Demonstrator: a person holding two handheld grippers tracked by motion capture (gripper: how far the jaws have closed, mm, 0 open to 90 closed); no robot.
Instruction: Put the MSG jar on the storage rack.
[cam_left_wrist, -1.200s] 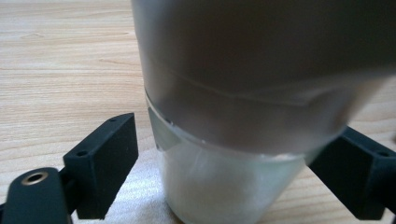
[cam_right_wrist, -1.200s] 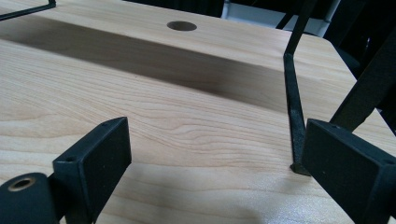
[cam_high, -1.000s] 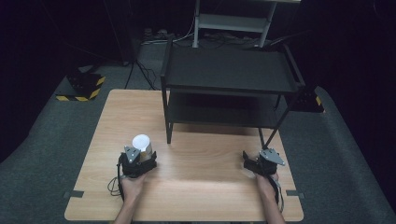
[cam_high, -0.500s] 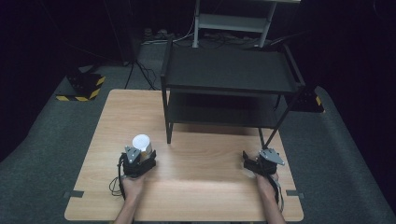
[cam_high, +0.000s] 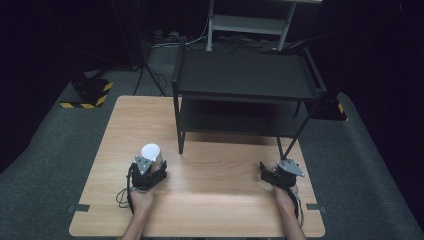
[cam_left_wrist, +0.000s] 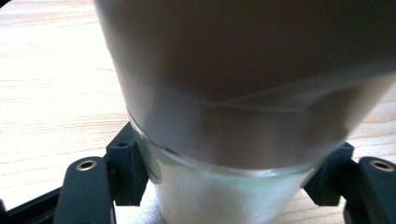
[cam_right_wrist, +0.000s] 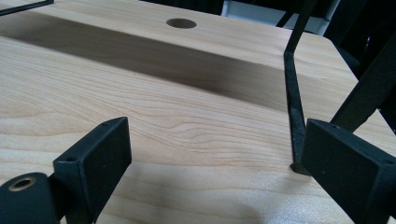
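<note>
The left gripper (cam_high: 150, 162) had just squeezed its black jaws tight on a white round cup (cam_left_wrist: 224, 154), which stood on the light wooden table (cam_high: 220, 200) near the black metal shelf (cam_high: 245, 80). The right gripper (cam_right_wrist: 210, 172) rested wide open with nothing in it.

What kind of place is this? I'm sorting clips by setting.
Probably a lab or recording studio, not a home: a bare wooden table on grey carpet, dark surroundings, hazard-striped blocks and loose cables on the floor behind.
</note>
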